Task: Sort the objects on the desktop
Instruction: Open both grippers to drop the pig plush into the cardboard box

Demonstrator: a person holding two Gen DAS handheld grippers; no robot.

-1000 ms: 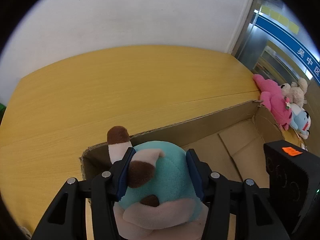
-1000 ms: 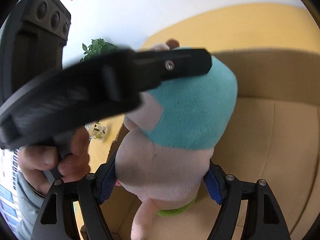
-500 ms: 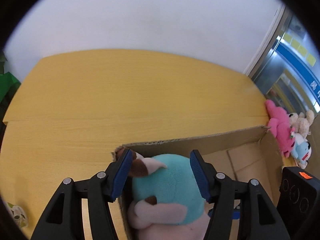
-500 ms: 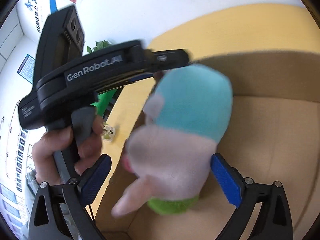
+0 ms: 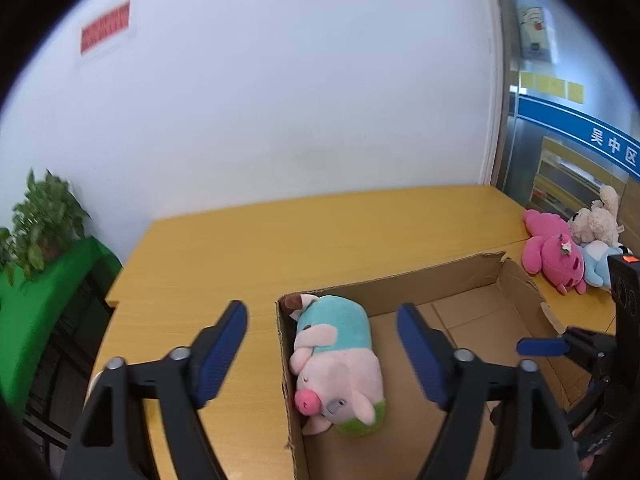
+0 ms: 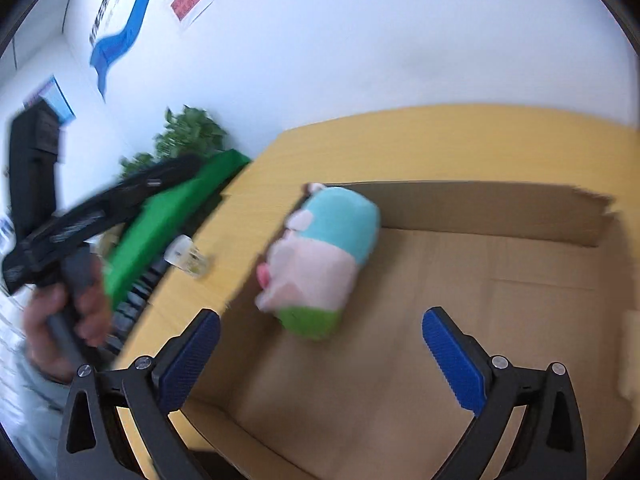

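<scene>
A plush pig (image 5: 338, 364) in a teal shirt and green trousers lies on its side inside the open cardboard box (image 5: 452, 280), against the box's left wall. It also shows in the right wrist view (image 6: 320, 260). My left gripper (image 5: 322, 340) is open and empty, raised above the pig. My right gripper (image 6: 320, 344) is open and empty, above the box floor (image 6: 460, 320) just short of the pig.
The box stands on a yellow wooden table (image 5: 320, 232). A pile of plush toys (image 5: 568, 248), pink, cream and blue, lies on the table at the right. A small clear cup (image 6: 186, 256) stands near the table's left edge. A plant (image 5: 40, 220) on a green cabinet stands left of the table.
Both grippers let go of the plush pig and opened wide. The pig dropped onto the box floor. Both grippers pulled back and up from it.
</scene>
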